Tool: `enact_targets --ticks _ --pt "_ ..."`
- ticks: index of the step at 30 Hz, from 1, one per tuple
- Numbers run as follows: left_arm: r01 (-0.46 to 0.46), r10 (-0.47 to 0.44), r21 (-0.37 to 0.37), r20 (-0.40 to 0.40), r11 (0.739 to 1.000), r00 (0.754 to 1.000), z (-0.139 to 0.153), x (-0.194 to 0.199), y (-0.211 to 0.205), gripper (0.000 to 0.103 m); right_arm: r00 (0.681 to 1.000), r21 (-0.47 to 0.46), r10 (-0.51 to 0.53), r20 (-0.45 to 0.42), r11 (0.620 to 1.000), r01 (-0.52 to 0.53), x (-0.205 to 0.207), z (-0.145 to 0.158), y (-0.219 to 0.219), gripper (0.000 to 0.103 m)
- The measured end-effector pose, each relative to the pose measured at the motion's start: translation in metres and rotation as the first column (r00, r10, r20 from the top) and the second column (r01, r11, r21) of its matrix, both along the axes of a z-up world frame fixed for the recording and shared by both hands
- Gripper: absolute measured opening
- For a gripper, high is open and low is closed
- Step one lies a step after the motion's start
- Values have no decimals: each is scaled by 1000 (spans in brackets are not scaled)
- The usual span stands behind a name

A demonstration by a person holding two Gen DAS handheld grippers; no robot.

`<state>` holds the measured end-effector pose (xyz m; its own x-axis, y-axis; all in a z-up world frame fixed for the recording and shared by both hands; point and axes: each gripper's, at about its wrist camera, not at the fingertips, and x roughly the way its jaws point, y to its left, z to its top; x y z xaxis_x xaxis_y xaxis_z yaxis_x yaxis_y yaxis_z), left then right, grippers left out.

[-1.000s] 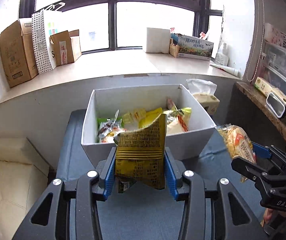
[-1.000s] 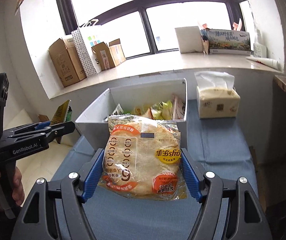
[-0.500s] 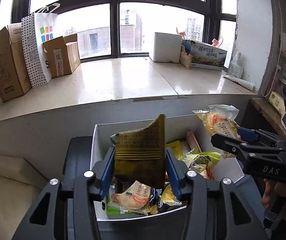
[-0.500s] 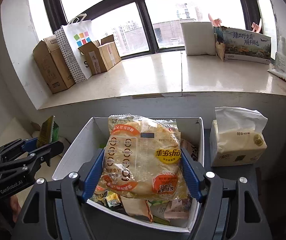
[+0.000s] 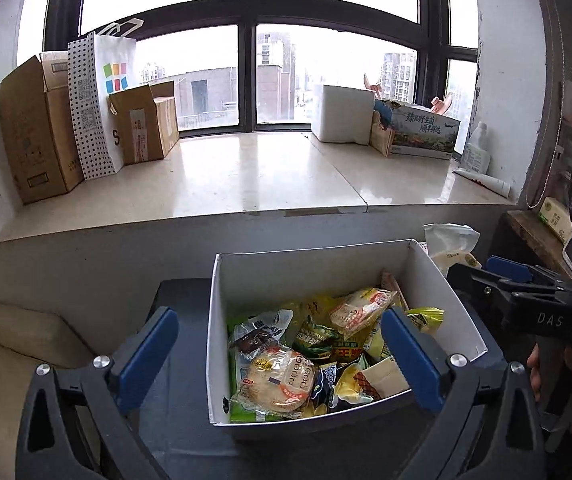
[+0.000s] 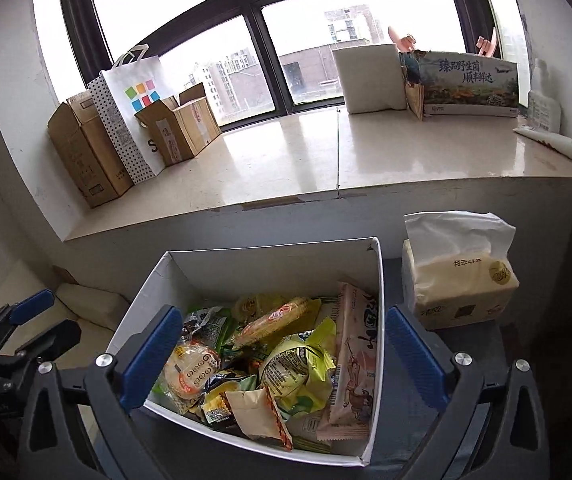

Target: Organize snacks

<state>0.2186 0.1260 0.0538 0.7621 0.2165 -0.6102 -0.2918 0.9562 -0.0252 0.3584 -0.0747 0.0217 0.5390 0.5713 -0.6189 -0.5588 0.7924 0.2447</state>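
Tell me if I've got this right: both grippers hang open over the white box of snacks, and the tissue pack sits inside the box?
Not quite. The right wrist view shows the tissue pack outside the white box, beside it. Both the left gripper and right gripper are open over the snacks.

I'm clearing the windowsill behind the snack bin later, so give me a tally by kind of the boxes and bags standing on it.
Brown cardboard boxes: 2, the tall one and the open one
Paper bags: 1, polka-dot bag
White boxes: 1, plain box
Printed cartons: 1, landscape-print carton
Total: 5
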Motion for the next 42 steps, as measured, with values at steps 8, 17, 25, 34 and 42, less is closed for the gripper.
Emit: enact_targets --ticks 8,17,25,34,42 --pt "-2 -3 39 115 999 993 34 -88 -42 103 961 0 37 273 999 -38 -108 59 -23 103" --pt "27 -30 37 104 999 994 35 -164 -88 103 977 30 60 204 997 -67 -180 57 -64 103" --pt "45 -43 -27 67 999 997 13 -190 -115 103 995 21 61 80 998 -63 -214 14 -89 103" --pt "19 -17 -22 62 1000 998 10 -196 -120 103 996 24 58 74 998 -60 -223 15 -99 103" --pt "17 -15 -27 52 1000 999 7 -194 -117 103 994 22 86 63 996 -88 -228 15 -95 103"
